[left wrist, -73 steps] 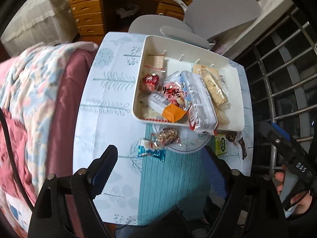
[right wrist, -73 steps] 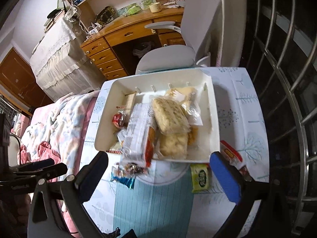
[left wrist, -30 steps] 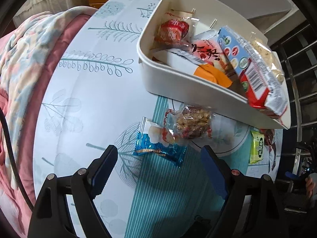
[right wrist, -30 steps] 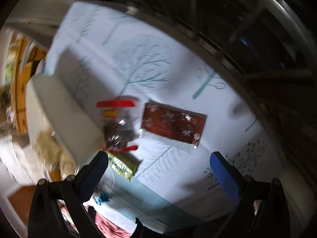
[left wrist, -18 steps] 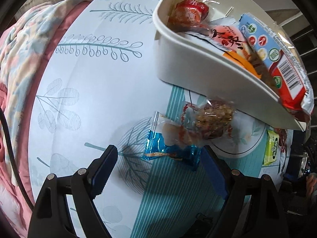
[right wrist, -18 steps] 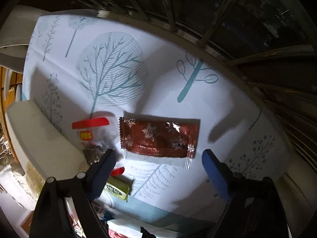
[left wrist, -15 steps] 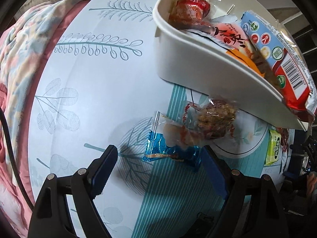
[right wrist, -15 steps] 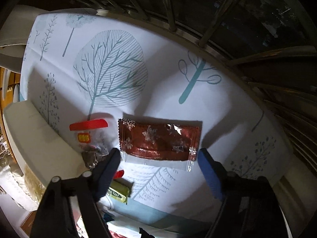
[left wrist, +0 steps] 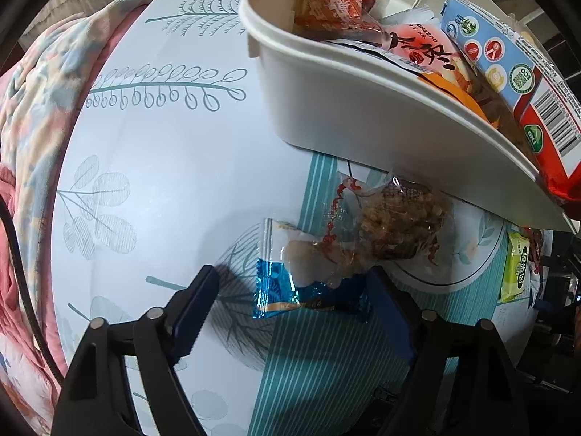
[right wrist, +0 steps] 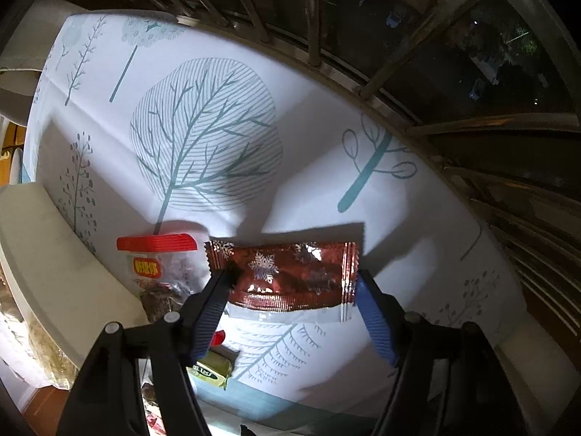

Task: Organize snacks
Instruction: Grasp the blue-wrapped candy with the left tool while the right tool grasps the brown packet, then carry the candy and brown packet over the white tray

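In the left wrist view, my left gripper (left wrist: 290, 290) is open, its fingers on either side of a blue-and-clear snack packet (left wrist: 305, 272) lying on the tablecloth. A clear packet with a brown nut cluster (left wrist: 395, 221) lies just beyond it, against the white bin (left wrist: 363, 91), which is full of snacks. In the right wrist view, my right gripper (right wrist: 294, 287) is open, its fingers on either side of a dark red snowflake packet (right wrist: 287, 276) on the cloth. A clear packet with a red top (right wrist: 159, 265) lies to its left, beside the bin (right wrist: 47, 261).
A green packet (left wrist: 515, 265) lies at the right in the left wrist view, and also shows below the red packet in the right wrist view (right wrist: 212, 365). A pink floral blanket (left wrist: 32, 116) borders the table's left. Metal window bars (right wrist: 399, 54) run along the table's far edge.
Both grippers have come down close to the table. The left has moved in around the blue packet. The right has moved in and narrowed around the red snowflake packet.
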The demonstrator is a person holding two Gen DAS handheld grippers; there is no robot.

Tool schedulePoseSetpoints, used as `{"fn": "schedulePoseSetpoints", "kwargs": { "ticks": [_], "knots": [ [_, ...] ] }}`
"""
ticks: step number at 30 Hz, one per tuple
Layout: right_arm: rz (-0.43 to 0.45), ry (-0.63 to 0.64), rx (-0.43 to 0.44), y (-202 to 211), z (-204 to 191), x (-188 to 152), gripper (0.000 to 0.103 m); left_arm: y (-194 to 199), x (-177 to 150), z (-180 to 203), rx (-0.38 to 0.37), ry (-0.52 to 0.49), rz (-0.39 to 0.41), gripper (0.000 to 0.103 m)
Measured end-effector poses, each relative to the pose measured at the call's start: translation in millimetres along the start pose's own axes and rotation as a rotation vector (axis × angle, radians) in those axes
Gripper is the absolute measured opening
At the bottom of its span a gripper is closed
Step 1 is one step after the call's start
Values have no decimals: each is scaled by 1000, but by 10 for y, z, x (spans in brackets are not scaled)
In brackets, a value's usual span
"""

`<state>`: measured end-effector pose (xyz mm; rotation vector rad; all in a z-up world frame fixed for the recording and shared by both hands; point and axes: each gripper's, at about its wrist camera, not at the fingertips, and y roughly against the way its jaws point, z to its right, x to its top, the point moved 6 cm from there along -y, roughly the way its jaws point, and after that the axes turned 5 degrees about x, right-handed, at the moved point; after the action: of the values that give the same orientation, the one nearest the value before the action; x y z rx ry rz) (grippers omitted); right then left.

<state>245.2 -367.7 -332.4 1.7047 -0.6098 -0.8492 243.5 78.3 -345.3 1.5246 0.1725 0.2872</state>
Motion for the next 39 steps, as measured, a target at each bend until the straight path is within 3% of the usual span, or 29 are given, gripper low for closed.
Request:
{"fn": "schedulePoseSetpoints", "kwargs": {
  "ticks": [9,11,16,25,32,39],
  "knots": [
    [4,10,-37,-13,-136,7,70,17,77,87,-7,3,26,59],
    [7,18,-43,-8,-187,3,68,26,75,61,-9,7,27,59],
    [24,53,-46,9,-247,-32,50,65,73,19,-26,19,36,48],
    [15,68,18,-4,-375,-178,27,92,-59,-135,-75,53,41,42],
    [1,79,22,-34,-415,-392,21,102,-231,-322,-90,78,34,42],
    [-85,78,67,-163,-450,-758,19,187,-475,-495,-103,99,47,42]
  ]
}}
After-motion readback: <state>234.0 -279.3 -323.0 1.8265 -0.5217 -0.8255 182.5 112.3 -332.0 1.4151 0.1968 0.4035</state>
